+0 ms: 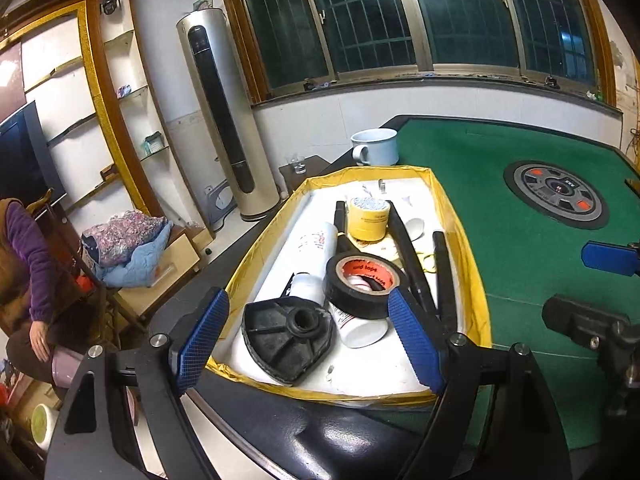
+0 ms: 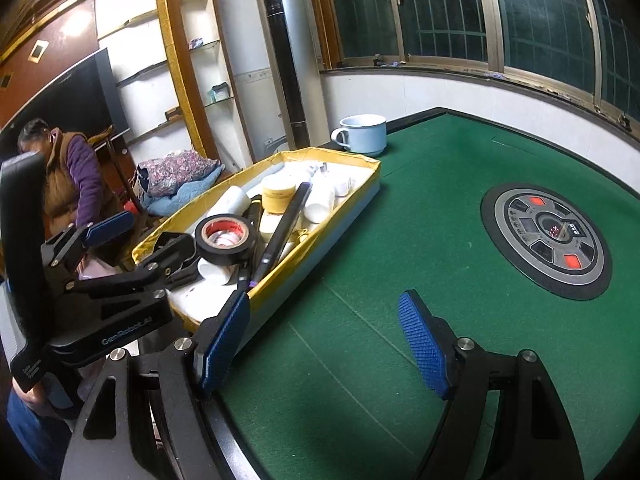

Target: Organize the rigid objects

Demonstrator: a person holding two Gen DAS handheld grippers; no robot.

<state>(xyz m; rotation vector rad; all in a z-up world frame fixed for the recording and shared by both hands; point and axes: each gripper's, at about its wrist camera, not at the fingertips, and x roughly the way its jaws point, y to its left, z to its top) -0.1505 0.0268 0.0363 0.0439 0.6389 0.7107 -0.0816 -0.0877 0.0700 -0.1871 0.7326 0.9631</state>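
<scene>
Left claw (image 1: 308, 342), nearest the lens, its blue pads apart and clamped on nothing, poised over the near end of a yellow-rimmed tray (image 1: 472, 264) on the green worktop (image 1: 520, 240). Just ahead of its pads lie a black ribbed base (image 1: 286, 338) and a roll of black tape (image 1: 362, 282) resting on a white bottle (image 1: 360, 326); farther ahead, a yellow tape roll (image 1: 368, 218) and long black rods (image 1: 444, 276). Right claw (image 2: 324, 344), likewise apart and empty, hangs over bare felt, the tray to its left, a round control panel (image 2: 546, 236) ahead right.

Two tape rolls (image 1: 365, 285), one mug (image 1: 375, 146).
</scene>
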